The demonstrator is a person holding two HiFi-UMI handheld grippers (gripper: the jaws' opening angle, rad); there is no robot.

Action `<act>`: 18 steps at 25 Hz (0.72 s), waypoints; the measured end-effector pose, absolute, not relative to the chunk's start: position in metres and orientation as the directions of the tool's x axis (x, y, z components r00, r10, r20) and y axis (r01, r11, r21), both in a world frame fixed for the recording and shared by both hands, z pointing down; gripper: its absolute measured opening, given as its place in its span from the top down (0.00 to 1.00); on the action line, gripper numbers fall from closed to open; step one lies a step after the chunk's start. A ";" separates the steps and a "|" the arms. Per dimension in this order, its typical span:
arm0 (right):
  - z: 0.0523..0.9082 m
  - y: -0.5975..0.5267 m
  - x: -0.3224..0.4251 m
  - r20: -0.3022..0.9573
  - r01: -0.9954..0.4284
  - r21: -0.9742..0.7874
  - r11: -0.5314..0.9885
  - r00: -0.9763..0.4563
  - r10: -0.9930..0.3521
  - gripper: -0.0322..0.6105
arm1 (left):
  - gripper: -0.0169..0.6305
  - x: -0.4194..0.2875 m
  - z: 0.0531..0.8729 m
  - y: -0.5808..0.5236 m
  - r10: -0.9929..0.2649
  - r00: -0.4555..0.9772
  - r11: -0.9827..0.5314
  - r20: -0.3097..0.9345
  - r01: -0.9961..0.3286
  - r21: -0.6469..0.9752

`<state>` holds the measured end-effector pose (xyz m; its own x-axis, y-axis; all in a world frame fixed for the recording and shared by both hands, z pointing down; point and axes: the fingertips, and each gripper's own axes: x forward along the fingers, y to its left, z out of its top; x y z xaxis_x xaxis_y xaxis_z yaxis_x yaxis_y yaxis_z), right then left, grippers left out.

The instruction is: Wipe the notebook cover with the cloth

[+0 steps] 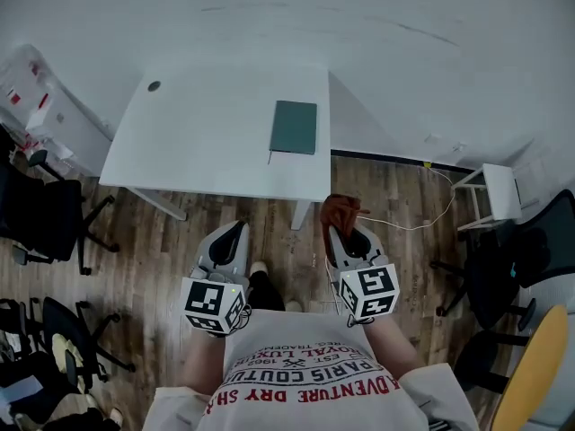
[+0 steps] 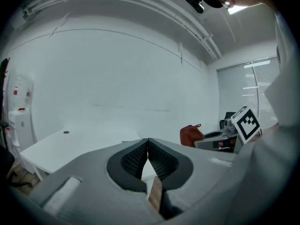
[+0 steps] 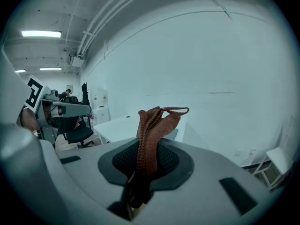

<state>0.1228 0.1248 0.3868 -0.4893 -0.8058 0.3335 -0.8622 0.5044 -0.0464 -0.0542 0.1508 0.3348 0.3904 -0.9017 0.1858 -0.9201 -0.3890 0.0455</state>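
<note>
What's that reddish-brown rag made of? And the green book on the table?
The cloth in the right gripper looks like soft knitted or woven fabric: ribbed thread rows show, and its tip flops over. The notebook cover looks smooth, matte, dark green, maybe card or plastic; too far to tell.

The rust-brown cloth [image 3: 151, 132] is showing a coarse knitted weave; the green notebook cover [image 1: 294, 127] is looking matt, the white table [image 1: 207, 142] smooth, the floor [image 1: 153, 259] wood-grained planks.
</note>
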 end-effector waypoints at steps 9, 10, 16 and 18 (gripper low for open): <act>0.394 0.021 0.110 0.359 -0.907 -0.056 0.417 -0.408 -0.840 0.83 | 0.96 -0.059 0.328 0.013 -0.855 0.490 -0.491 0.169 -0.871 0.039; 0.391 0.008 0.106 0.360 -0.912 -0.057 0.406 -0.398 -0.844 0.83 | 0.96 -0.061 0.323 -0.004 -0.848 0.504 -0.506 0.165 -0.862 0.032; 0.379 -0.070 0.080 0.348 -0.935 -0.057 0.351 -0.348 -0.870 0.83 | 0.96 -0.077 0.324 -0.092 -0.796 0.578 -0.580 0.182 -0.814 0.048; 0.383 -0.090 0.074 0.361 -0.943 -0.063 0.328 -0.328 -0.873 0.83 | 0.96 -0.082 0.332 -0.115 -0.777 0.597 -0.599 0.199 -0.799 0.057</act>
